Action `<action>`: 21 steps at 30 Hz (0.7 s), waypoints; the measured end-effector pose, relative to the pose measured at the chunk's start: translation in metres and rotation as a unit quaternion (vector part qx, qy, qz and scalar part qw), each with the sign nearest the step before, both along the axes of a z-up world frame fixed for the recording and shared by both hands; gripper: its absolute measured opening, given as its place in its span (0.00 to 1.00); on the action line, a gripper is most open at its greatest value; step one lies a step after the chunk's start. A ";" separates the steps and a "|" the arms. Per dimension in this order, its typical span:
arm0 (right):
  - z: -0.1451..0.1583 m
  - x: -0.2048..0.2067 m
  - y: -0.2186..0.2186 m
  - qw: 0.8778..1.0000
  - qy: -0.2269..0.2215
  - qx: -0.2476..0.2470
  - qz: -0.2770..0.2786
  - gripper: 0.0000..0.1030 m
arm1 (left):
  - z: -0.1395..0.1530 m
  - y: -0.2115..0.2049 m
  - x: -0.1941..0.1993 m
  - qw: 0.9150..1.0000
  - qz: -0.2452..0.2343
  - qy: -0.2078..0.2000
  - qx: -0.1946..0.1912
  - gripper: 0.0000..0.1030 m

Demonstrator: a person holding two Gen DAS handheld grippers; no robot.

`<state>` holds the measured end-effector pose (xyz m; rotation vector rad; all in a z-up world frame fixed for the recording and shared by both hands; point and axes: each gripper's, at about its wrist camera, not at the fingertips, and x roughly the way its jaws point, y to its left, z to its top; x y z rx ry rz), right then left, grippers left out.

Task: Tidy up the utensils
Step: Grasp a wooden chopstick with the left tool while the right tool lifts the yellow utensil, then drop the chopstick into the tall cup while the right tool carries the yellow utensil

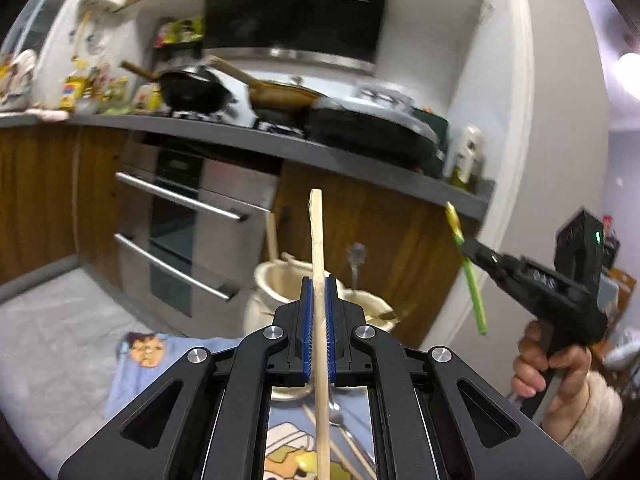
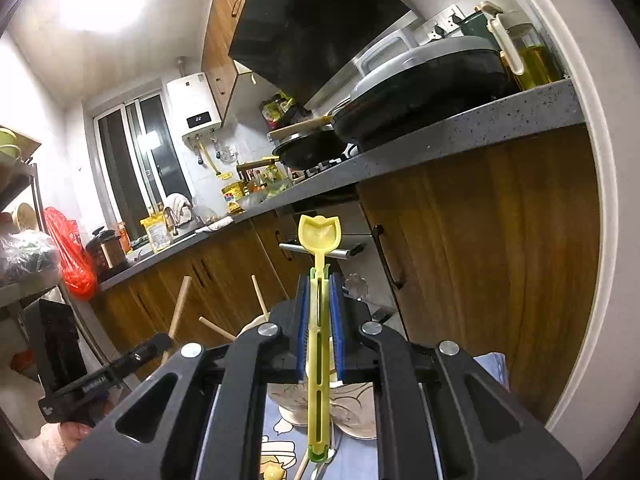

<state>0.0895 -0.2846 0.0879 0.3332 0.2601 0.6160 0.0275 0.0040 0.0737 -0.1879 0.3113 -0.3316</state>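
While both grippers hang in front of the cabinets, I take the jar as my landmark, though my own linkage cuts off most of it. Under it lies a blue cartoon cloth, its print blurred and half covered. Behind the jar the counter carries pans, smeared in the left view so I cannot read the small items there. My left gripper stands just in front of the jar, jaws pressed onto a wooden chopstick that rises upright past the pads; its lower end runs out of frame. To the right of the jar my right gripper pinches a yellow-green spoon by the handle, bowl up. A metal spoon and another stick stand in the jar. More chopsticks lie on the cloth below, mostly hidden.
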 end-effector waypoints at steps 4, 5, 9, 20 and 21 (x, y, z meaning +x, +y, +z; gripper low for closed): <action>-0.009 0.004 0.007 1.000 0.008 -0.007 0.008 0.10 | -0.010 -0.001 0.018 1.000 0.010 0.014 0.016 0.06; -0.010 0.004 0.009 1.000 0.010 -0.007 0.009 0.10 | -0.011 0.003 0.026 1.000 0.017 0.017 0.013 0.06; -0.010 0.013 0.016 1.000 0.007 -0.008 0.018 0.10 | -0.005 0.018 0.050 0.999 0.033 0.011 -0.002 0.06; -0.010 0.042 0.031 0.998 0.010 0.039 0.045 0.10 | 0.022 0.014 0.102 0.997 0.013 -0.040 -0.063 0.06; -0.010 0.046 0.033 0.998 0.009 0.042 0.044 0.10 | 0.023 0.013 0.104 0.997 0.016 -0.045 -0.067 0.06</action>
